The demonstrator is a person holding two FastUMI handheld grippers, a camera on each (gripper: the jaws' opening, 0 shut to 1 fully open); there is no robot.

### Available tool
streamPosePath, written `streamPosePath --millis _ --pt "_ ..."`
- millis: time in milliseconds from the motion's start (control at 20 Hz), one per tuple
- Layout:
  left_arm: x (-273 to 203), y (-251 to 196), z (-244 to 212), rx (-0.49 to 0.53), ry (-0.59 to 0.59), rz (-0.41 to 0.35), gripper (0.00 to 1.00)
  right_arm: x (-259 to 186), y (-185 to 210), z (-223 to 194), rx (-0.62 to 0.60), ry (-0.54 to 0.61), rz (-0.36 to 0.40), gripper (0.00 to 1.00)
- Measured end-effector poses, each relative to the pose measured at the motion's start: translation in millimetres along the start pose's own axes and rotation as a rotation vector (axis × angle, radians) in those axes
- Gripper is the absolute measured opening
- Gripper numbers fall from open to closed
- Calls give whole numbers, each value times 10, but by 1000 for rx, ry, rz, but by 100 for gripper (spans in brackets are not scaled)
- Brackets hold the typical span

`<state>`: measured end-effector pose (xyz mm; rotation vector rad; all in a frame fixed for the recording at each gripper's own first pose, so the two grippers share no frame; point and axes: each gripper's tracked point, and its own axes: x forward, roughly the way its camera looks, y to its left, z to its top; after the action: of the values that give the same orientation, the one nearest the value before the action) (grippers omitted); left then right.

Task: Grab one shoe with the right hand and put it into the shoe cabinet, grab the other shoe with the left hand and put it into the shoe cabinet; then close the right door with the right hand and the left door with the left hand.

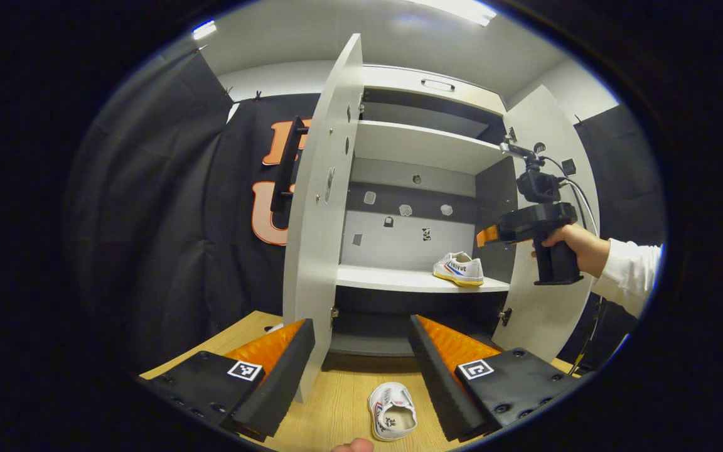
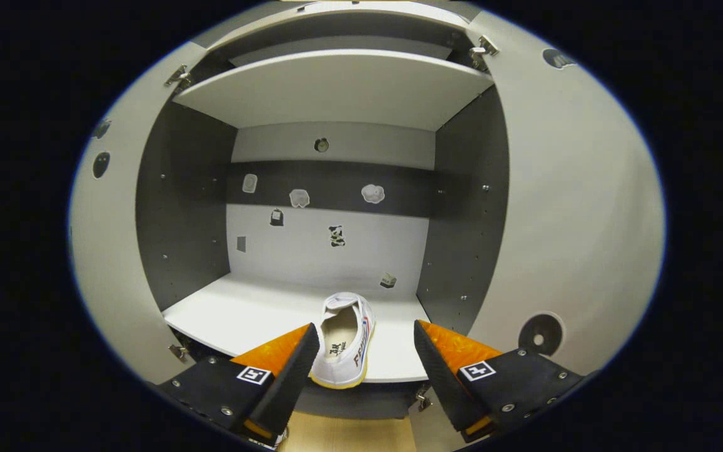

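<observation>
One shoe on floor, one shoe on shelf (doors open).

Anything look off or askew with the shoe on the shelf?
Slightly. The shoe on the shelf sits at the shelf's front edge, its end seeming to poke past the lip. The other shoe lies on the floor.

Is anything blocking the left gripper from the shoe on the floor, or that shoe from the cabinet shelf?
Nothing visible. The left gripper is open, with the floor shoe lying between its fingers on bare wood. Both doors stand open, and the shelf has free space left of the shoe already placed. The right gripper hangs off to the right.
</observation>
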<state>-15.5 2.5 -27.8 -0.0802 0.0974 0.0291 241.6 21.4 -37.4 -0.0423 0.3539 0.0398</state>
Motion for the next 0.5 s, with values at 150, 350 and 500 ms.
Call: streamPosePath --millis 150,350,500 --pt "-2 -56 -4 11 5 -27 98 -529 43 -107 40 -35 51 94" --pt "-4 -146 -15 23 13 -61 97 -1169 -64 -420 115 -70 62 93" --pt "-26 -213 -54 30 31 -82 97 -1574 -220 -776 160 -88 39 93"
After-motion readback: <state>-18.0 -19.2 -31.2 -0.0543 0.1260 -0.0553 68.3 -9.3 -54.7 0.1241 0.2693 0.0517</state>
